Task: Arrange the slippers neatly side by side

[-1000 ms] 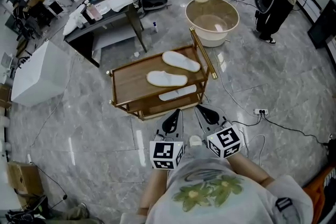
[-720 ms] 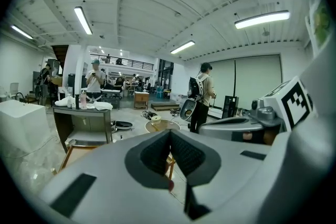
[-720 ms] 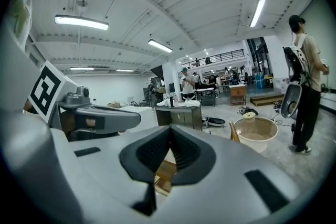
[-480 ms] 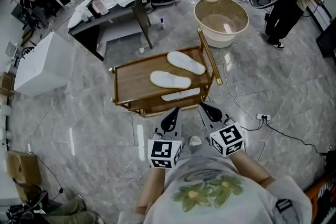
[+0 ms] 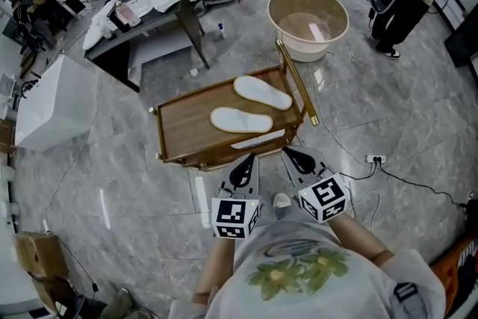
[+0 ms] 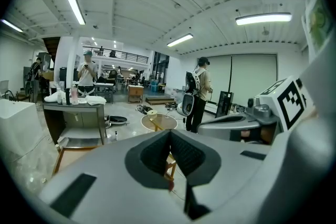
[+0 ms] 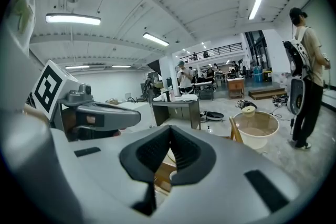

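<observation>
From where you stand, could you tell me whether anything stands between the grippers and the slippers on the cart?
Nothing visible does: the near slipper and far slipper lie uncovered on the cart, ahead of the left gripper and right gripper.

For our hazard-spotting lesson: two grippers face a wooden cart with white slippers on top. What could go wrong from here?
1. Left gripper and right gripper are both shut; unopened, they would likely shove a slipper rather than grasp it.
2. The far slipper lies near the cart's edge and might slide off.
3. The floor power strip could trip the person.
</observation>
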Tool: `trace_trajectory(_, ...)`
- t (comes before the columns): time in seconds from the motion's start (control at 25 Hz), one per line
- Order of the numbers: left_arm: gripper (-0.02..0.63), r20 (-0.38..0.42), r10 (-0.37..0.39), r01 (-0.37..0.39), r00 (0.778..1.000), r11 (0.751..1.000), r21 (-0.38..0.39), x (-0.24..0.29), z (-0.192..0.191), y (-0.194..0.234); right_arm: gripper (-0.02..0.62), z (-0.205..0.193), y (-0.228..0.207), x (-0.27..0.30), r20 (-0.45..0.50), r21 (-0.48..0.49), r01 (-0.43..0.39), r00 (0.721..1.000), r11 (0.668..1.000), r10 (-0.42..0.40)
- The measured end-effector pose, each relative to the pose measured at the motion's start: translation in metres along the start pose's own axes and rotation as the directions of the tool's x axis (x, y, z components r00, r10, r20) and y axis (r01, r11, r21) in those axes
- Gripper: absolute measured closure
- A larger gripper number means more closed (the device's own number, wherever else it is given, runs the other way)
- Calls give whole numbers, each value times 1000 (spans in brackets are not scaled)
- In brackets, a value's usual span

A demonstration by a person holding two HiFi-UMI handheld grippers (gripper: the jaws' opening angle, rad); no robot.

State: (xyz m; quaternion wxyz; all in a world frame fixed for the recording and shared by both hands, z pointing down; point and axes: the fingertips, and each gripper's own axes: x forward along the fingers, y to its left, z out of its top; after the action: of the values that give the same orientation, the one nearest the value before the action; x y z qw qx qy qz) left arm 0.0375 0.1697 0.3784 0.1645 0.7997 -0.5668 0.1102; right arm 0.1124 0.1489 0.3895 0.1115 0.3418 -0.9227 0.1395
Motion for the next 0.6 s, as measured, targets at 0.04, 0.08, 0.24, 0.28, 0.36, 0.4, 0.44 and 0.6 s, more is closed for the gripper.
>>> trace_trajectory(0.04,591,-2,-6,6,1000,1000,0,5,1,6,589,0,-1,6,-4,1,1,1000,1000,-1)
trace_trajectory(0.08,591,-4,-13,13,1000,1000,0,10,3,11,589,2,-2,13,-8,3,0,1000,1000,0)
trace_trajectory(0.24,591,-20,-47,47,999,999,8,29,13,35,589,9,-8,42,-28,23,3,1000,1000,-2)
trace_trajectory(0.28,591,-25,-56,56,998,998,2,33,14,42,589,10,-10,49,-34,25,6,999,1000,-5)
trace_trajectory(0.36,591,-38,-66,66,997,998,-15,41,13,60,588,12,-13,65,-40,22,13,999,1000,-12)
trace_trajectory(0.4,591,-43,-67,67,997,998,-19,45,12,69,588,15,-15,73,-39,19,16,999,1000,-15)
trace_trajectory(0.44,591,-48,-68,67,997,998,-22,48,12,78,586,17,-17,80,-38,17,19,999,1000,-19)
trace_trajectory(0.6,591,-67,-79,77,995,996,-37,62,11,103,568,18,-25,102,-58,26,40,998,999,-38)
